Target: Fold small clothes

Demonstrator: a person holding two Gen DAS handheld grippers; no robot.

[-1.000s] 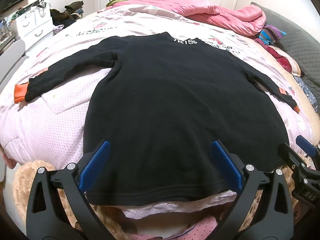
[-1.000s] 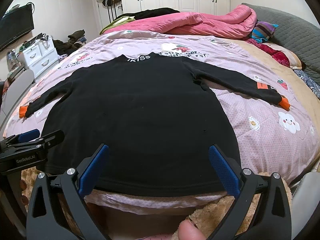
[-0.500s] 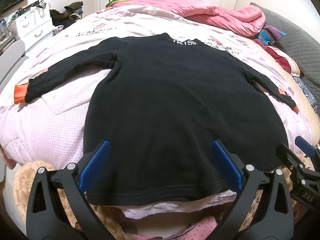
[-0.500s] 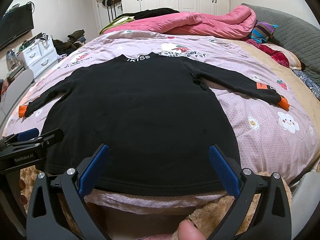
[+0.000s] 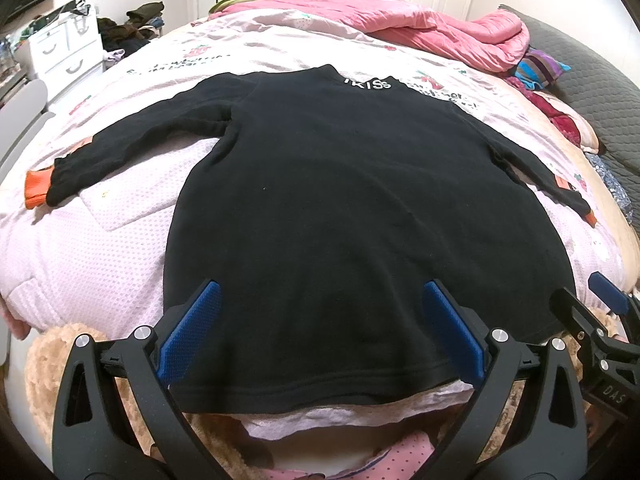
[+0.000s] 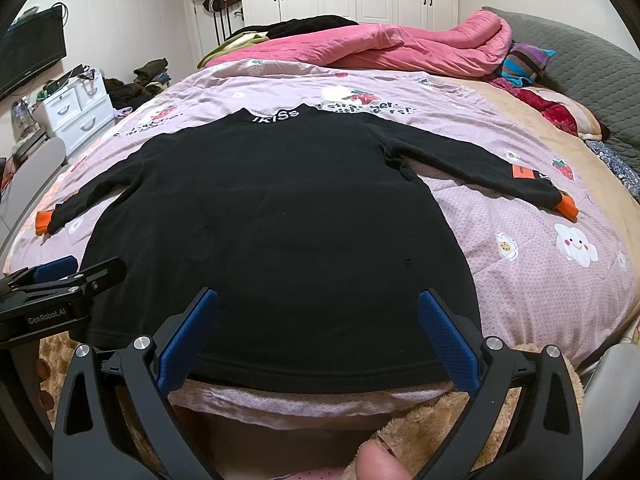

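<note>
A black long-sleeved top lies flat on the bed, neck away from me with white lettering, both sleeves spread out and ending in orange cuffs. My left gripper hovers open over the hem at the near edge, its blue pads wide apart and holding nothing. My right gripper is likewise open above the hem, a little to the right. Each gripper shows at the side of the other's view: the right gripper, the left gripper.
The top rests on a pink printed quilt over the bed. A rumpled pink duvet and piled clothes lie at the far end. White drawers stand left of the bed. A tan fluffy cloth and a fingertip are below.
Almost nothing: both grippers stay open over the hem; the right gripper has drifted slightly lower in the left wrist view. The top has not moved.
</note>
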